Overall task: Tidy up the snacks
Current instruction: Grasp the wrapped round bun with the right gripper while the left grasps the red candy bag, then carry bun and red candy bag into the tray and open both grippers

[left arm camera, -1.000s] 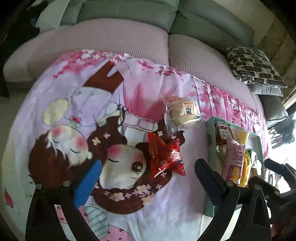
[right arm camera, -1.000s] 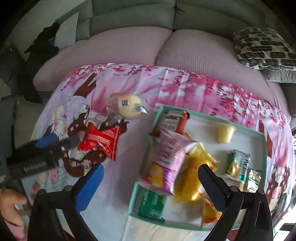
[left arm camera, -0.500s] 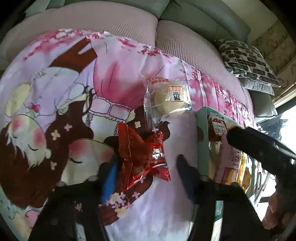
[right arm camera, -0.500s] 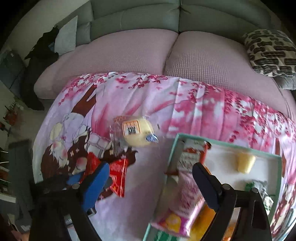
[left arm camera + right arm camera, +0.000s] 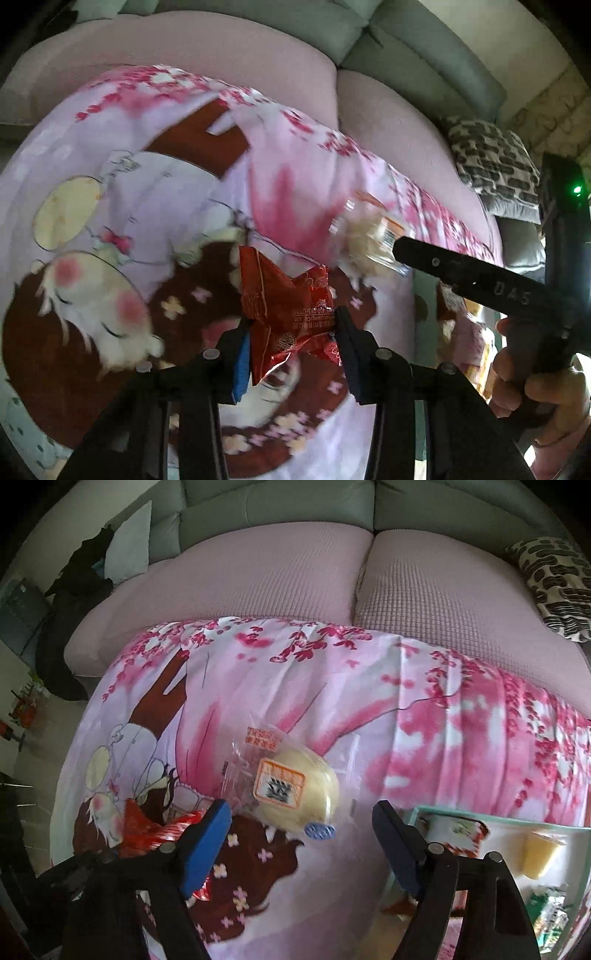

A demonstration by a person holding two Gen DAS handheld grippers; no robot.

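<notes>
We see a pale pink sofa (image 5: 280,579) with grey back cushions behind a desk draped in a cartoon-print cloth (image 5: 369,701) of pink blossoms. Our left hand-held gripper (image 5: 291,332) has its 2 fingers pressed against the sides of a red foil snack packet (image 5: 288,314), which sits crumpled between them over the cloth. Our right hand-held gripper (image 5: 301,829) hangs with its jaws spread wide and holding nothing, just near of a clear-wrapped yellow bun (image 5: 295,794) lying on the cloth. To the right, a teal-rimmed tray (image 5: 480,814) holds several other snacks, including a yellow jelly cup (image 5: 539,853). A patterned cushion (image 5: 557,583) rests far right on the sofa.
</notes>
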